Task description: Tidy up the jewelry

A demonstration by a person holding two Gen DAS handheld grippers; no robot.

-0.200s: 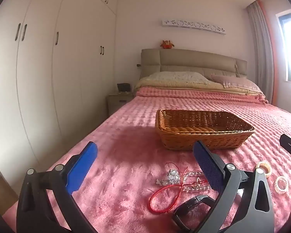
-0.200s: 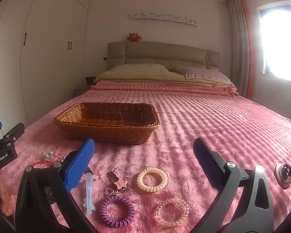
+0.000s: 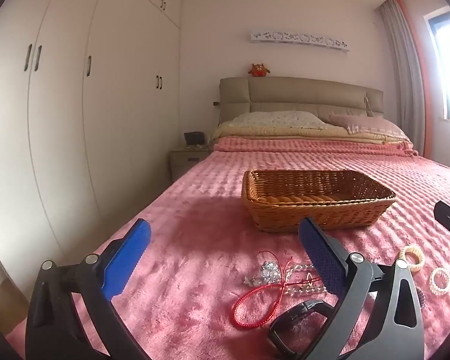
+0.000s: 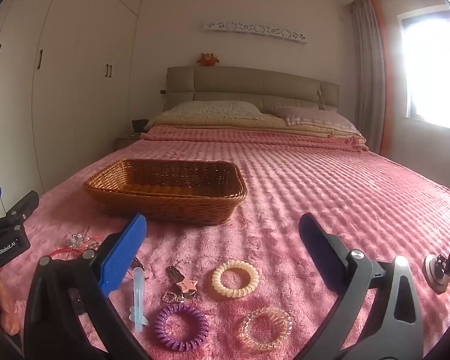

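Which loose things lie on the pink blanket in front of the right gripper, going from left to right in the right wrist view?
Pale blue hair clip → star charm keyring → purple coil hair tie → cream coil hair tie → clear amber coil hair tie.

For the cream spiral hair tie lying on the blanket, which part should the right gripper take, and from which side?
Take the cream spiral hair tie by its near rim, coming from above with one finger inside the ring and one outside. It lies flat on the pink blanket, clear of its neighbours, so a level approach would probably only push it. The right gripper is open.
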